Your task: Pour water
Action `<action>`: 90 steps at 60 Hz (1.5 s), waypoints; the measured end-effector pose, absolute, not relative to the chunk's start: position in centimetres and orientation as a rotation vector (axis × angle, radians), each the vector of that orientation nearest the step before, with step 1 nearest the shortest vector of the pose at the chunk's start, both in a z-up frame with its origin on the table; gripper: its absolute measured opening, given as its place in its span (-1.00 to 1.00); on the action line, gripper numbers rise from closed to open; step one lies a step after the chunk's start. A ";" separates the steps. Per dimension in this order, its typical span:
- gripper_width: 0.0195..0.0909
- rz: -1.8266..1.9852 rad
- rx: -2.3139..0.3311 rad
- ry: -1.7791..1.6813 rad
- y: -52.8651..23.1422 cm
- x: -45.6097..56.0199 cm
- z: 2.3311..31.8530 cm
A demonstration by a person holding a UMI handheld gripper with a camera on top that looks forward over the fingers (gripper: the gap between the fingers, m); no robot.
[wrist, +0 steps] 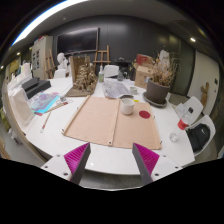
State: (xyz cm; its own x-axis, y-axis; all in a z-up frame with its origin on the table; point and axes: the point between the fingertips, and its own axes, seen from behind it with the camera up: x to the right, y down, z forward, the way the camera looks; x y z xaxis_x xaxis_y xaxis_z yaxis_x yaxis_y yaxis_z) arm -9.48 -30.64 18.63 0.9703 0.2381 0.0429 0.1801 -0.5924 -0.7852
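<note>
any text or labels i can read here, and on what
None can be read.
Papers on the table, left of the mat: print too small to read.
Cup and red can: no legible label.
The gripper is open, above the table's near edge.

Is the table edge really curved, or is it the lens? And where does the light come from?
Gripper view: wide-angle lens bends the white table and room into a bowl; a bright ceiling light strip glares above; the open jaws' pink pads are sharp.
</note>
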 end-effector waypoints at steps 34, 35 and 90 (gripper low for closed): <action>0.86 -0.060 -2.170 -0.139 -23.3 16.7 12.1; 0.86 -0.062 -2.165 -0.130 -22.9 17.6 11.9; -0.76 -0.037 -1.934 -0.105 -3.0 26.5 5.9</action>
